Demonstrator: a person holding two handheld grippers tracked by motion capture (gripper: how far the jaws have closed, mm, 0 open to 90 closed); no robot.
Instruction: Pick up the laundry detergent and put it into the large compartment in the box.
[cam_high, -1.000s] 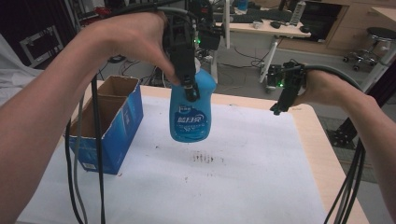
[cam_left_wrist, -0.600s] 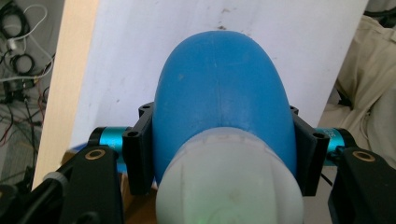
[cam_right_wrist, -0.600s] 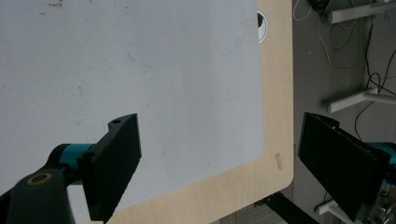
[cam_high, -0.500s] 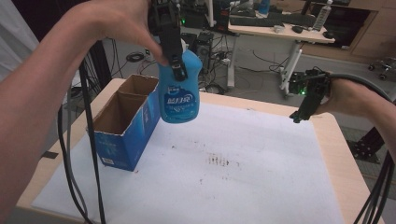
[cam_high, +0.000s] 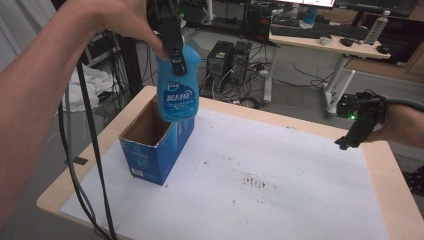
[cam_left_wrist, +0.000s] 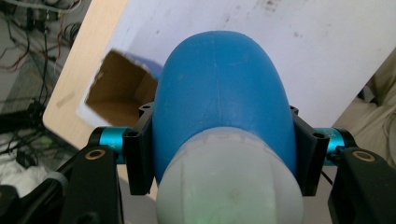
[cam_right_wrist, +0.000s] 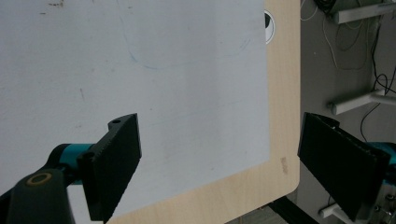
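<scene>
My left gripper (cam_high: 176, 52) is shut on a blue bottle (cam_high: 178, 90) with a white label, holding it upright in the air just above the open top of a blue cardboard box (cam_high: 156, 143) at the table's left. In the left gripper view the blue bottle (cam_left_wrist: 219, 98) is clamped between the two black jaws, with the open box (cam_left_wrist: 119, 91) below it to the left. My right gripper (cam_high: 356, 131) hangs open over the table's right edge. In the right gripper view my right gripper (cam_right_wrist: 219, 163) has its jaws wide apart with nothing between them.
A white sheet (cam_high: 280, 185) with dark smudges covers most of the wooden table (cam_high: 395, 170). Black cables (cam_high: 82, 150) hang from my left arm beside the box. Desks, computers and wires stand on the floor beyond the table's far edge.
My left gripper has carried the blue bottle leftwards until it hangs over the open box. The right gripper has stayed open by the right edge.
</scene>
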